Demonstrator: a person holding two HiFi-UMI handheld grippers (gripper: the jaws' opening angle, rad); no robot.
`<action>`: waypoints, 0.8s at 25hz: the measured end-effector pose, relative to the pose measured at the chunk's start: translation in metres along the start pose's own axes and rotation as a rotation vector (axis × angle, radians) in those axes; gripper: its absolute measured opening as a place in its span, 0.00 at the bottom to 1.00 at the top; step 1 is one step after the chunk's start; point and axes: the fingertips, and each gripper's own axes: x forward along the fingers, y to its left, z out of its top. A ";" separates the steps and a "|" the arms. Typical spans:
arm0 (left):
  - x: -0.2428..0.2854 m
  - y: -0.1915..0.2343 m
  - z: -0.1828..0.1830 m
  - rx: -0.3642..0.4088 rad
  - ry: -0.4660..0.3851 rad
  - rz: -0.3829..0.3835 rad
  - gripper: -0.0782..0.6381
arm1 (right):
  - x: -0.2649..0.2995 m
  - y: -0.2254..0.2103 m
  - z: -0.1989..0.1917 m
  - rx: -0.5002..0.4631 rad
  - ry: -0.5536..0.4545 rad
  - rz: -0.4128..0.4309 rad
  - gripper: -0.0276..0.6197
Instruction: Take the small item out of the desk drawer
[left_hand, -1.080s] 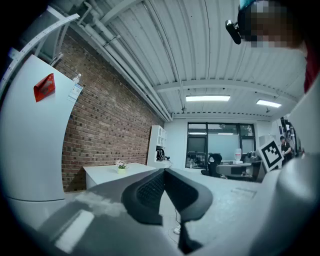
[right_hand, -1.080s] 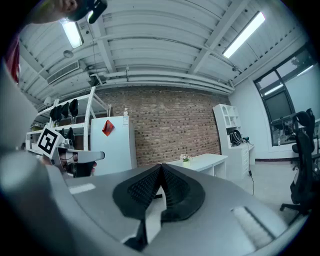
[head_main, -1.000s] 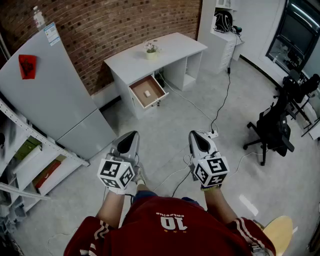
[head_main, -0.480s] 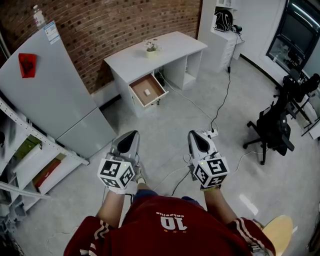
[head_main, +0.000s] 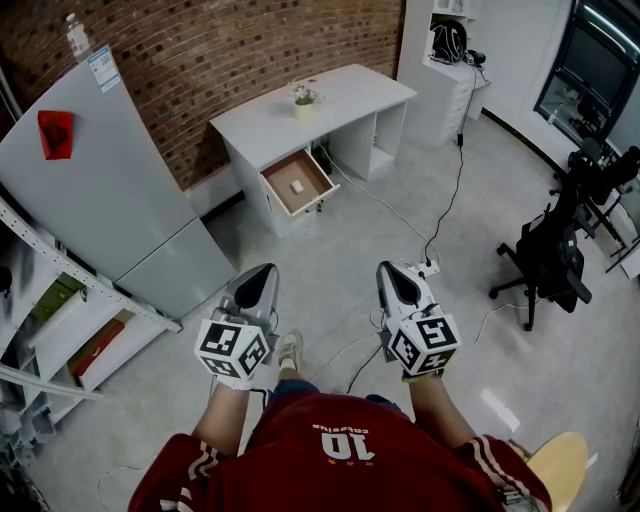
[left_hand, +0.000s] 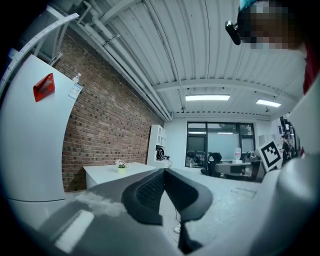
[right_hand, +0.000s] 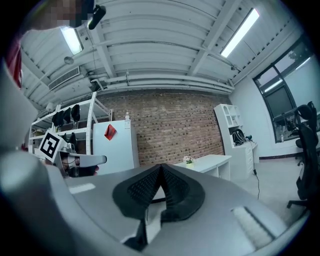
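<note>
A white desk (head_main: 330, 105) stands against the brick wall across the room. Its wooden drawer (head_main: 299, 183) is pulled open, and a small white item (head_main: 297, 186) lies inside. My left gripper (head_main: 258, 281) and right gripper (head_main: 396, 276) are held side by side far from the desk, above the floor, pointing level toward it. Both are shut with nothing between the jaws. In the left gripper view the desk top (left_hand: 112, 172) shows beyond the shut jaws (left_hand: 165, 171). The right gripper view shows its shut jaws (right_hand: 161, 166) and the desk (right_hand: 207, 161) behind.
A grey refrigerator (head_main: 100, 170) stands left of the desk, with metal shelving (head_main: 60, 320) nearer left. A small potted plant (head_main: 303, 99) sits on the desk. A black cable (head_main: 445, 200) and power strip (head_main: 425, 268) lie on the floor. Black office chair (head_main: 545, 260) at right.
</note>
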 end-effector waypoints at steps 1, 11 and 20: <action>0.001 0.001 0.001 0.001 0.000 0.000 0.11 | 0.002 0.000 0.000 0.003 0.000 0.000 0.04; 0.014 0.022 0.001 -0.001 0.025 -0.005 0.11 | 0.026 0.001 -0.004 0.019 0.016 0.001 0.04; 0.047 0.064 0.004 -0.014 0.028 0.003 0.11 | 0.079 -0.004 -0.008 0.012 0.040 0.020 0.04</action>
